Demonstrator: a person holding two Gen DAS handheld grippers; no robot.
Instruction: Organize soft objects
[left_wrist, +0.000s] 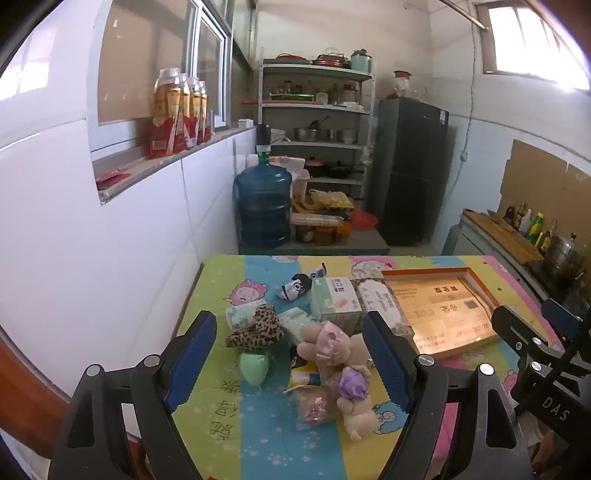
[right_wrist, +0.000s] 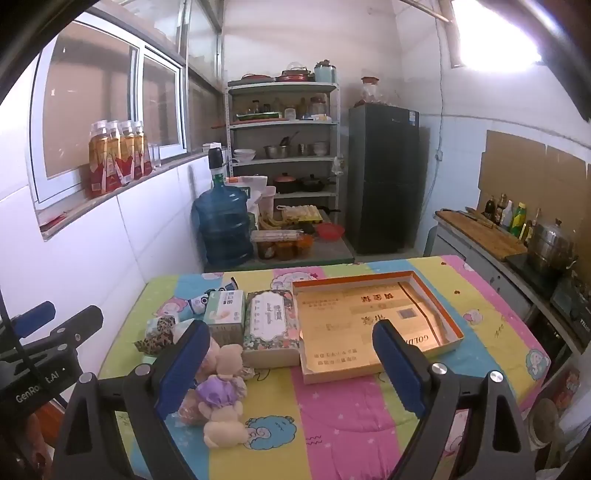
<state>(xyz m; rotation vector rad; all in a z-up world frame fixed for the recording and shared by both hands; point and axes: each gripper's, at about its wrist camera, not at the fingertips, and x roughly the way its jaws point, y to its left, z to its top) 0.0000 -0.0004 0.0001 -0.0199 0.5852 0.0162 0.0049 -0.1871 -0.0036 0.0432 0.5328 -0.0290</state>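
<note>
A pile of soft things lies on the striped tablecloth: a pink-dressed plush bear (left_wrist: 328, 345), a purple-dressed plush bear (left_wrist: 354, 398) (right_wrist: 221, 402), a leopard-print cloth (left_wrist: 255, 328) (right_wrist: 157, 336), a mint green squishy (left_wrist: 254, 367) and tissue packs (left_wrist: 334, 301) (right_wrist: 223, 310). An open gold box tray (left_wrist: 443, 314) (right_wrist: 373, 325) sits to their right. My left gripper (left_wrist: 291, 358) is open above the pile, holding nothing. My right gripper (right_wrist: 291, 367) is open over the table near the tray's front edge, empty.
A floral box (right_wrist: 271, 325) lies beside the tray. Beyond the table stand a blue water jug (left_wrist: 263, 206), a metal shelf rack (left_wrist: 316, 122) and a dark fridge (left_wrist: 410, 170). A counter with bottles and a pot (right_wrist: 546, 243) runs along the right.
</note>
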